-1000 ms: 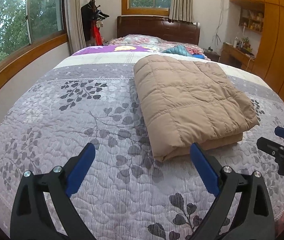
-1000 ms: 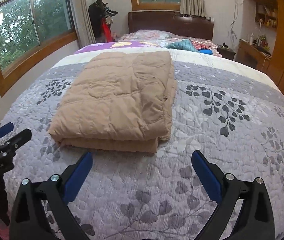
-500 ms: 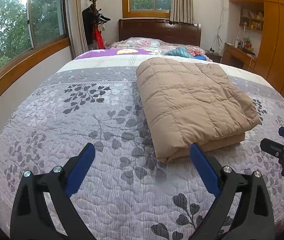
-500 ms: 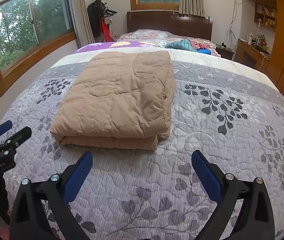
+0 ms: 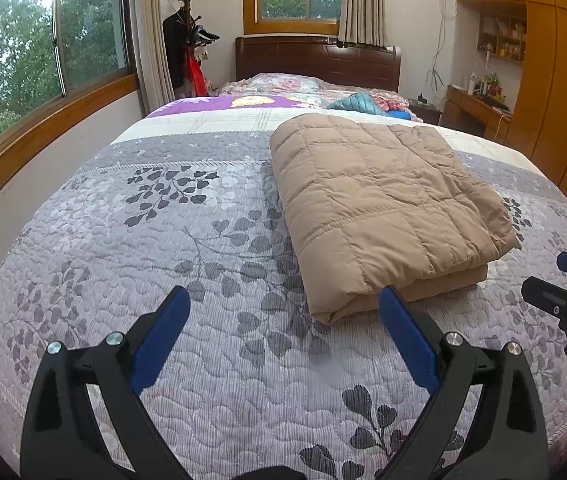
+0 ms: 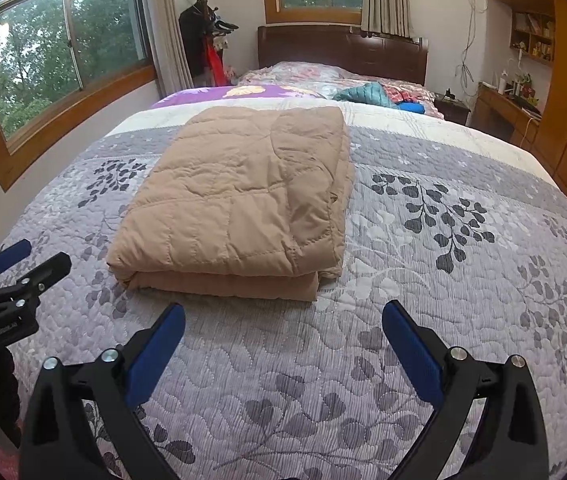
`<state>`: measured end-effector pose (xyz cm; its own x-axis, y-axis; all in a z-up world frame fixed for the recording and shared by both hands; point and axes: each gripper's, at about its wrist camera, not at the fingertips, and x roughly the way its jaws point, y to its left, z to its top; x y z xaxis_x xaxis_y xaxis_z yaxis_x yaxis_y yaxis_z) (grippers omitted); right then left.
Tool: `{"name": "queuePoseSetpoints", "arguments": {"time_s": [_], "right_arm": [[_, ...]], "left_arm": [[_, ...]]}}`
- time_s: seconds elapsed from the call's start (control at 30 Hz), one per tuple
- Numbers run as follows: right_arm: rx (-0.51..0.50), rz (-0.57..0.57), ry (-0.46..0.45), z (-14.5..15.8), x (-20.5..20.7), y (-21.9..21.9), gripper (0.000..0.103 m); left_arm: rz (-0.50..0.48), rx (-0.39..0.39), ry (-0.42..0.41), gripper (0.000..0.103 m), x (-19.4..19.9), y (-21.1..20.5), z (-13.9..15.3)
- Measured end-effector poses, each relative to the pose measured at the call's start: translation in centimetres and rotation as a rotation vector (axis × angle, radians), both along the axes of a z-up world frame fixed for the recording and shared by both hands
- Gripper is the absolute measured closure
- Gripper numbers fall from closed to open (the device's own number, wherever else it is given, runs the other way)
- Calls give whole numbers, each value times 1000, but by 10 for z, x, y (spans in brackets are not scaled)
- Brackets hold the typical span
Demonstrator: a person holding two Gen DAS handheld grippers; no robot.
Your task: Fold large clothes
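Tan quilted padding, a large puffy garment folded into a thick rectangular bundle [image 5: 383, 204], lay on the grey floral quilted bedspread [image 5: 163, 240] of the bed, about midway across it and nearer the foot edge than the dark wooden headboard [image 5: 317, 62]. In the left wrist view it sat toward the right half of the bed; in the right wrist view [image 6: 239, 200] it sat toward the left, so we judged it lay between our two hands. Its layers stacked flat, with a rounded folded edge facing the foot of the bed and looser layered edges along its right side.

We held the left tool [image 5: 283, 322] above the bedspread near the foot edge, its blue-padded fingers spread wide and gripping nothing; the near left corner of the bundle lay just beyond its right finger. The right tool [image 6: 283, 328] hung likewise, spread wide and empty, short of the bundle's front edge and apart from it. Each tool showed at the margin of the other's view, both at the foot of the bed.

We judged the folding essentially done: the bundle looked compact and squared, and neither tool touched it. Keeping both tools clear made sense, since puffy padding springs open if nudged. Any remaining step would likely be a light press or straightening of the loose right-side layers.

A teal garment [image 5: 357, 102] lay near the pillows, away from the work.
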<state>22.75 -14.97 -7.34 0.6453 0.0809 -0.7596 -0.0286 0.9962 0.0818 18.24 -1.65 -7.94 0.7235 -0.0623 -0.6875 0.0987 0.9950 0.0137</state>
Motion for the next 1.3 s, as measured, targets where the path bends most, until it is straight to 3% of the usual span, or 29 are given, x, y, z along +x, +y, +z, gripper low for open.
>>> {"name": "queuePoseSetpoints", "arguments": {"time_s": [1.3], "right_arm": [[5,15,15,-4,1,2,4]], "left_arm": [[-20,-11,9,7,-1,-2,0]]}}
